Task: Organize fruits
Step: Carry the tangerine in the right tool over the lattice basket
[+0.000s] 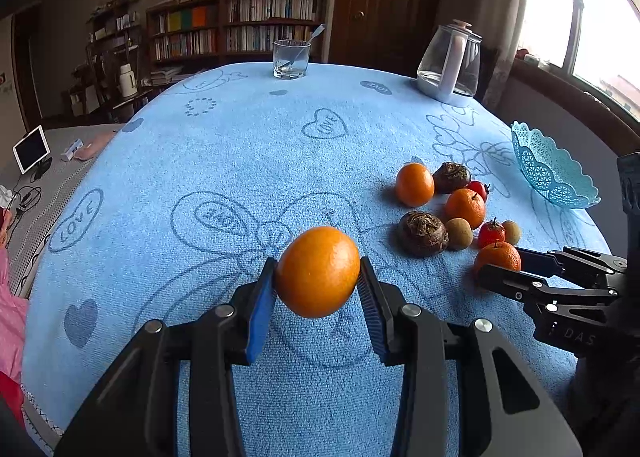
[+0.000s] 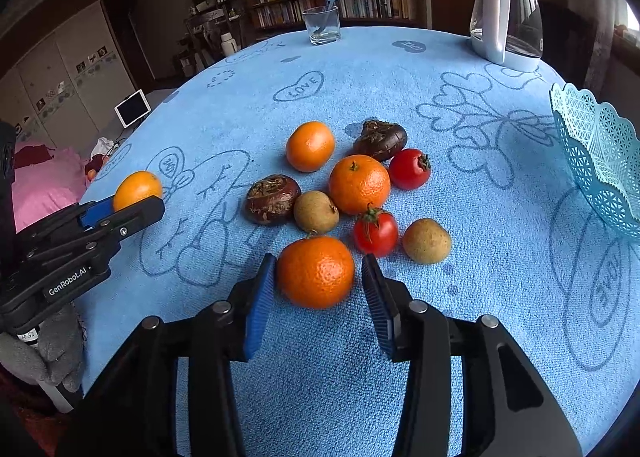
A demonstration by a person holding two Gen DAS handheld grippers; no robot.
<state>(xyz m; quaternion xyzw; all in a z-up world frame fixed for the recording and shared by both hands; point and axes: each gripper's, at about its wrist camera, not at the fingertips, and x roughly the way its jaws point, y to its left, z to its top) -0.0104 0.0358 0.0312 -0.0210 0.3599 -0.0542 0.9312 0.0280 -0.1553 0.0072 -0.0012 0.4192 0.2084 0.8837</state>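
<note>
two grippers work left of the blue basket [image 2: 600, 161]. the left gripper [image 1: 318, 277] pinches a smooth orange [image 1: 317, 271]. the right gripper [image 2: 318, 277] sits spread around a mandarin [image 2: 315, 271] at the fruit pile's near edge.

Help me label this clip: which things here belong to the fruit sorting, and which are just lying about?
Job: held orange in left claw; orange between right claw pads; fruit pile; blue basket.
Lying about: kettle, glass, tablet.
</note>
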